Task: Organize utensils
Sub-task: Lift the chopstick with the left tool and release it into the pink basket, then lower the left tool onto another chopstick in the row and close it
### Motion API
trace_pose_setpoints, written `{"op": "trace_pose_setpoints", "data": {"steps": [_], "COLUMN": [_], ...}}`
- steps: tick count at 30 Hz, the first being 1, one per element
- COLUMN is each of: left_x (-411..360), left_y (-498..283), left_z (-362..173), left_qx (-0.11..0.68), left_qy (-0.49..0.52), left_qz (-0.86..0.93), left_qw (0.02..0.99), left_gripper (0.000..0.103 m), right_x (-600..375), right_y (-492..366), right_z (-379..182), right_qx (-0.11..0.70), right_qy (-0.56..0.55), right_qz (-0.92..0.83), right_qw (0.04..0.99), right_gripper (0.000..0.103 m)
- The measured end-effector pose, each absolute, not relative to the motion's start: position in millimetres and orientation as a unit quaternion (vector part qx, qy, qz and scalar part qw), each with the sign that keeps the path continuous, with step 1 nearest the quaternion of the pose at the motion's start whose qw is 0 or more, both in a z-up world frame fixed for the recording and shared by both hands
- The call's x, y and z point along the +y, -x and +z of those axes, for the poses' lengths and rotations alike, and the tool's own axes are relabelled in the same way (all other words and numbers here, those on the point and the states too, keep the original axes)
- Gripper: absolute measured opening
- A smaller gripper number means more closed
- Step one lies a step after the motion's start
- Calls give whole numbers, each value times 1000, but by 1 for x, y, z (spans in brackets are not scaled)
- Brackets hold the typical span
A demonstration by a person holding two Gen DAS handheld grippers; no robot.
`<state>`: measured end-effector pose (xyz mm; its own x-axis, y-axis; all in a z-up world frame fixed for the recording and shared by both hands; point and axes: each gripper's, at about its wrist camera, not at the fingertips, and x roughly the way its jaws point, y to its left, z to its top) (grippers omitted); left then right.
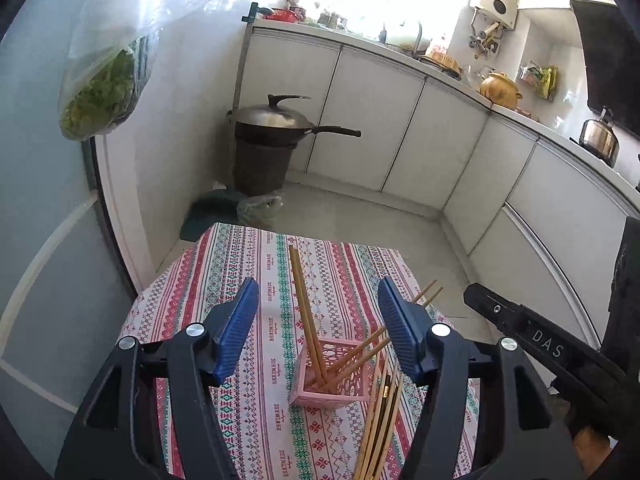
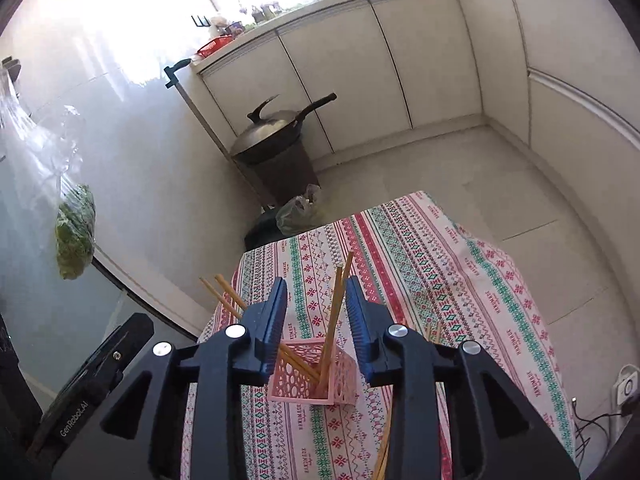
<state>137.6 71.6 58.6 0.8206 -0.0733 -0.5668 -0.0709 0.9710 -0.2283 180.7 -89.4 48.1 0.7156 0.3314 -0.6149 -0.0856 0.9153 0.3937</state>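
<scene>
Left gripper: blue ribbed pads spread wide, nothing pinched; one pair of chopsticks rising between the pads without touching either. Right gripper: pads parted, narrower gap than the left; a second pair of chopsticks standing in that gap, free of both pads.

Pink perforated basket: upright on the tabletop, just ahead of and below both grippers. Two pairs of chopsticks leaning out of it in opposite directions, lower ends crossed inside the basket. Loose bundle of chopsticks: lying flat on the cloth just beside the basket, at the near edge of the left wrist view.

Tabletop covering: striped red, green and white patterned cloth.

Beyond the tabletop: tiled floor, a lidded wok resting on a dark bin, white cabinet doors under a cluttered counter, and a hanging plastic bag of greens.
</scene>
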Motion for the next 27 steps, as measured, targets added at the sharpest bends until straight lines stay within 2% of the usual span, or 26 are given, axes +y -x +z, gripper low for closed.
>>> {"op": "trace_pose_setpoints", "data": {"steps": [3, 6, 9, 13, 18, 25, 27], "left_x": [63, 59, 56, 53, 52, 43, 41], "left_y": [-135, -134, -132, -128, -123, -120, -119], "left_z": [59, 57, 55, 52, 47, 36, 34], "left_qx": [295, 293, 294, 292, 291, 304, 307], "left_qy": [99, 92, 83, 75, 68, 57, 55], "left_qz": [6, 9, 14, 23, 37, 35, 35], "left_qw": [950, 952, 952, 953, 954, 950, 949], "left_gripper": [61, 67, 70, 76, 86, 95, 96], "right_x": [-86, -86, -90, -96, -106, -117, -120], "right_y": [-172, -166, -161, -155, -151, -146, -144], "right_z": [51, 51, 49, 47, 42, 31, 28], "right_qx": [351, 348, 344, 339, 339, 351, 355], "right_qy": [-145, -125, -110, -96, -87, -74, -76], "right_qz": [111, 105, 93, 76, 45, 20, 15], "right_qw": [918, 923, 928, 933, 936, 933, 932], "right_gripper": [33, 35, 45, 52, 67, 76, 81]}}
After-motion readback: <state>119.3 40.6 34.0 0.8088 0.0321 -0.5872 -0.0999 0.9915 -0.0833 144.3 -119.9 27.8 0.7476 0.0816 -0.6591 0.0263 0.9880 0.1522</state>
